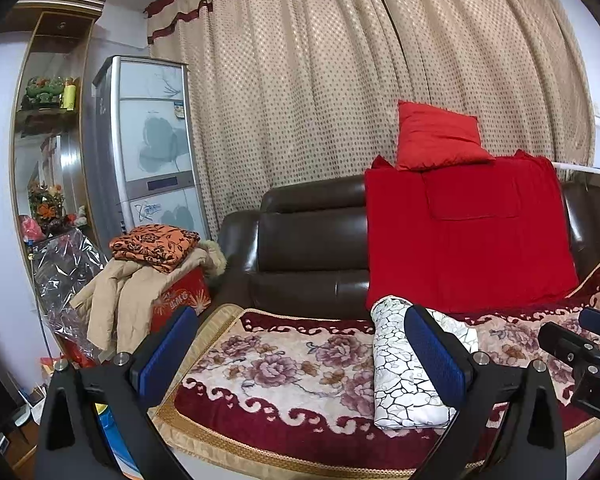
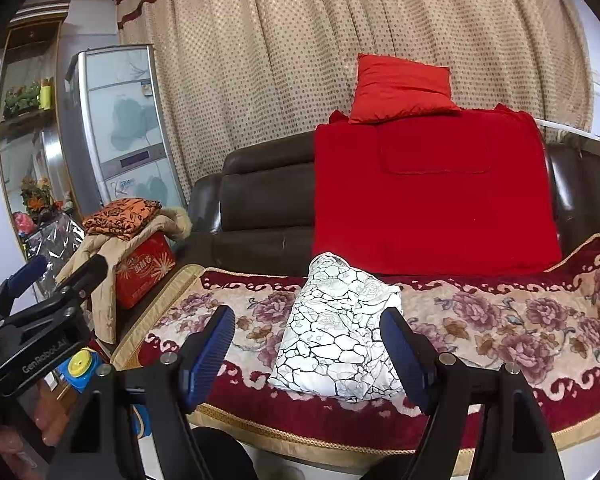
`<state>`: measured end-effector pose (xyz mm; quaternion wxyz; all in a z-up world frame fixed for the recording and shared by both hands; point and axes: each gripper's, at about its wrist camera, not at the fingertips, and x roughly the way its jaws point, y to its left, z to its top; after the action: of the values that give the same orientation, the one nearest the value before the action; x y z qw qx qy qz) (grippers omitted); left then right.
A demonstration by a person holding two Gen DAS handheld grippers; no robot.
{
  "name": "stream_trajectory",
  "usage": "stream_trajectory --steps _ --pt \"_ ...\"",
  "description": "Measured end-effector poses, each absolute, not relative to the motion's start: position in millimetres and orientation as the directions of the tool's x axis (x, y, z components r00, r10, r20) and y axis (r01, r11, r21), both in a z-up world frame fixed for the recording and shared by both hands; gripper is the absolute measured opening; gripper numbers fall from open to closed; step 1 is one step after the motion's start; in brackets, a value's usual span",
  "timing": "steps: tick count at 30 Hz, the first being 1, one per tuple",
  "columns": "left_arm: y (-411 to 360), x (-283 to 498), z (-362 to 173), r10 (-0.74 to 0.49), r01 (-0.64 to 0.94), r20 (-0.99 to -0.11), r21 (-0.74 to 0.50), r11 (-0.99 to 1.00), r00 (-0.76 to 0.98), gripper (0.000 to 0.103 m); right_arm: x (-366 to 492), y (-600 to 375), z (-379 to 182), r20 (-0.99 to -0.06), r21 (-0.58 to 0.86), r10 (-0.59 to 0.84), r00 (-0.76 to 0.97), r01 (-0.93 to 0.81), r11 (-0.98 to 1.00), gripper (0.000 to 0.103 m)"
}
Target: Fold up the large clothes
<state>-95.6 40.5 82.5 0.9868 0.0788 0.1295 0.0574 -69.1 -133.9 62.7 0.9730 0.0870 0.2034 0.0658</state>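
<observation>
1. My left gripper [image 1: 300, 360] has its jaws spread wide, with nothing between the blue pads [image 1: 168, 350]. It hangs in the air in front of the sofa seat.
2. My right gripper [image 2: 311, 350] likewise has its jaws spread wide and grips nothing. The pads stand clear of the cloth seen between them.
3. The folded garment [image 2: 335, 336], white with a black crackle print, lies as a compact bundle on the floral seat cover [image 2: 519, 332]. It rests near the middle of the seat, untouched by either gripper.
4. In the right wrist view, the left gripper appears at the left edge; in the left wrist view, the right gripper [image 1: 591, 328] appears at the right edge.
5. Behind the bundle, a red blanket [image 2: 431, 200] drapes over the backrest of the dark leather sofa [image 2: 260, 200]. A red cushion [image 2: 399, 88] sits on top of it.
6. Left of the sofa, a red box [image 2: 144, 276] carries a beige coat [image 1: 120, 300] and a folded orange patterned cloth [image 1: 156, 246].
7. Further back stand a tall silver appliance [image 1: 152, 148], a wooden shelf unit [image 1: 48, 120] and a dotted beige curtain [image 1: 339, 80].
</observation>
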Motion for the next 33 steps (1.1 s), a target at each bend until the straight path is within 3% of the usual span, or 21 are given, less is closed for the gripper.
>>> stream_trajectory --steps 11,24,33 --pt "41.4 -102.4 81.6 0.141 -0.099 -0.256 0.170 0.980 0.956 0.103 -81.1 -128.5 60.8 -0.396 0.192 0.144 0.907 -0.072 0.979 0.078" --pt "45.9 -105.5 78.2 0.144 -0.103 -0.264 0.164 0.981 0.954 0.103 -89.7 -115.4 64.6 -0.372 0.104 0.007 0.928 0.034 0.994 0.080" --pt "52.9 -104.8 77.1 0.144 -0.105 -0.269 0.153 0.983 0.952 0.103 -89.8 -108.2 66.4 -0.373 0.094 0.016 0.928 0.021 0.995 0.080"
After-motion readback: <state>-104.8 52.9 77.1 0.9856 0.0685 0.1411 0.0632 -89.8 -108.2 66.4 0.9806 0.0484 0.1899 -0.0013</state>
